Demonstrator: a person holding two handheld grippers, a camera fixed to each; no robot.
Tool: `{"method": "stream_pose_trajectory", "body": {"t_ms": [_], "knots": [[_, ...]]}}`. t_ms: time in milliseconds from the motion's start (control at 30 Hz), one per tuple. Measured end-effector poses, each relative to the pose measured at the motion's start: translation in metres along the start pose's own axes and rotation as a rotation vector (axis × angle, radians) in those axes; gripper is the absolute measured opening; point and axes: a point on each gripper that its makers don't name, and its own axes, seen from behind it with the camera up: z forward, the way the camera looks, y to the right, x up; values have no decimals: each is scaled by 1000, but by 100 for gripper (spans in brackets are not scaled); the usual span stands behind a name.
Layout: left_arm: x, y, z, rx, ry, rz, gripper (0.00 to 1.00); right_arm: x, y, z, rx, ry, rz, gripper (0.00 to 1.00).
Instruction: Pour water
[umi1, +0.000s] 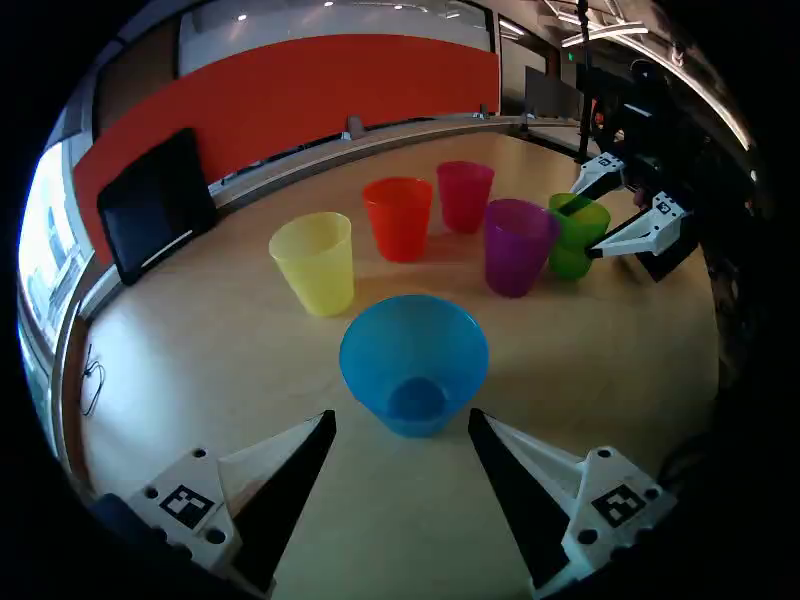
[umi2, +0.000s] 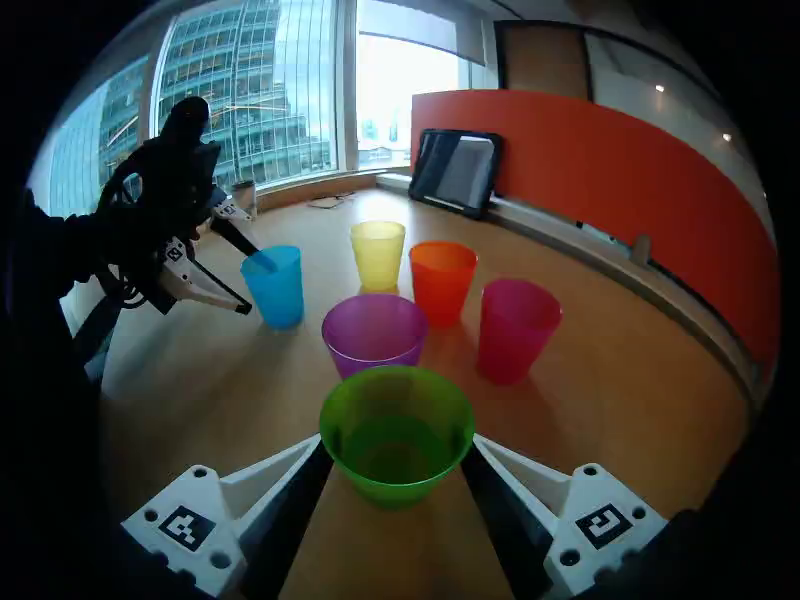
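Tools are both standing wide open, left tool (umi1: 400, 418) straddling the blue cup (umi1: 413, 365), right tool (umi2: 395, 447) straddling the green cup (umi2: 397, 430), both sitting well in from the table (umi1: 620, 340) edges, so it's looking like the grasping step, needing a squeeze next.

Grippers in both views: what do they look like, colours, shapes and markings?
Left gripper and right gripper match: white wedge-shaped fingers tapering forward, black inner pads, a square black-and-white marker tag at each finger's base. The person's sleeve is dark.
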Motion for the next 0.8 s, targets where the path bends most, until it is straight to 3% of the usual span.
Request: {"method": "stream_pose_trajectory", "body": {"t_ms": [533,800], "knots": [[-5,5,-5,-7,-8,10,99,-8,3,0,-26,-6,-18,90],[-3,6,-9,-7,-2,11,99,-12,4,-4,-39,-19,-9,100]]}}
